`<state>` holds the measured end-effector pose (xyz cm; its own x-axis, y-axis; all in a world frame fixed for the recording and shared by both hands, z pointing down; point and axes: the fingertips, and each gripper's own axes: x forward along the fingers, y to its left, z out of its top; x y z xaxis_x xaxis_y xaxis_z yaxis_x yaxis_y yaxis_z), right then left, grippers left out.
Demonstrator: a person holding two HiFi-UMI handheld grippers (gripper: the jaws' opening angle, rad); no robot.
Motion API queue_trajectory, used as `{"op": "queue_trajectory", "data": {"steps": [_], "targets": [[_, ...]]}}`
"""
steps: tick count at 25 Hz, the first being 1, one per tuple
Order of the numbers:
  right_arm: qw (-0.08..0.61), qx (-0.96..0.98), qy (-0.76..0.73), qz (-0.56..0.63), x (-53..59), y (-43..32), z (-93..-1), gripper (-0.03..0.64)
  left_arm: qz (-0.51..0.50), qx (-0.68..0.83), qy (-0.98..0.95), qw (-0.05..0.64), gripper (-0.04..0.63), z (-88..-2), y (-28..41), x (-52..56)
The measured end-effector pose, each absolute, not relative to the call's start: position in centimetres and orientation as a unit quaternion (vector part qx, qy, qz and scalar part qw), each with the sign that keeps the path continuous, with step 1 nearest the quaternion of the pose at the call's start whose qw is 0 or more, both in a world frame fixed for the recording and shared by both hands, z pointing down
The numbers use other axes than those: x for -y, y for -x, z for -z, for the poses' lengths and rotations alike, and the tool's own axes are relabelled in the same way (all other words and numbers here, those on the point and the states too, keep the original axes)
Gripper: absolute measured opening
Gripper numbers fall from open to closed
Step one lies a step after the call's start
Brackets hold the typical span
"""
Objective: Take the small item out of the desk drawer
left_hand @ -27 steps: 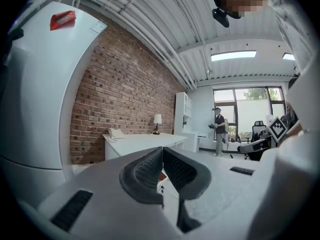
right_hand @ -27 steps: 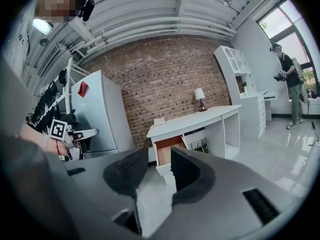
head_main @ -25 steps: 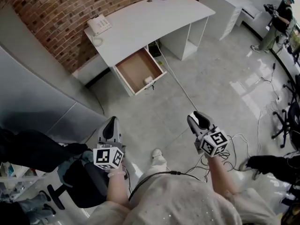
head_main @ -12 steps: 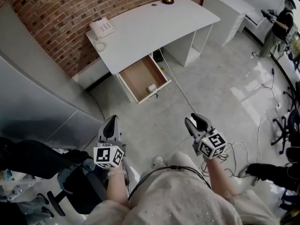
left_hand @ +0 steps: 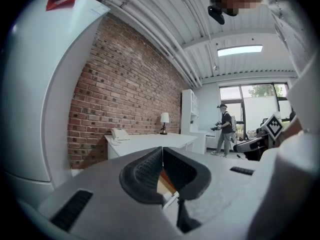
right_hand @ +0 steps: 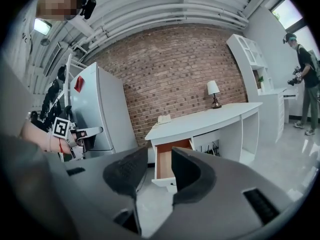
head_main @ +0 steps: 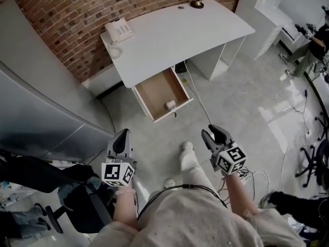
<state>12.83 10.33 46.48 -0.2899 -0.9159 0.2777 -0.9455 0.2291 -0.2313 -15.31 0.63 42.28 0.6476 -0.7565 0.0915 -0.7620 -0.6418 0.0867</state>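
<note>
Small item (head_main: 170, 105): lying in the front right corner of the open drawer (head_main: 153, 89); seeming light and stiff.
Hold: probably pinching its sides from above.
Edges: drawer walls crowding it closely.
Room: floor (head_main: 154, 138) stretching open below the tabletop (head_main: 175, 32).
Right gripper (head_main: 213, 134): jaws standing apart, carrying nothing.
Left gripper (head_main: 122, 135): jaws pressing together, carrying nothing.

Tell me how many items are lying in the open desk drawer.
1. A small white item lies at the front of the open drawer, near its right corner. The drawer's back end runs under the desk, so more could be hidden there.
</note>
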Motion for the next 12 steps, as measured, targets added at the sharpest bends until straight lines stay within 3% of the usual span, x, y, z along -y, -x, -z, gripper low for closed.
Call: {"op": "queue_trajectory", "data": {"steps": [12], "targets": [[0.103,0.835,-0.501,-0.206,1.5,-15.4,-50.5,0.161,-0.030,0.494,-0.863,0.101,0.006,-45.7,11.7,6.4]]}}
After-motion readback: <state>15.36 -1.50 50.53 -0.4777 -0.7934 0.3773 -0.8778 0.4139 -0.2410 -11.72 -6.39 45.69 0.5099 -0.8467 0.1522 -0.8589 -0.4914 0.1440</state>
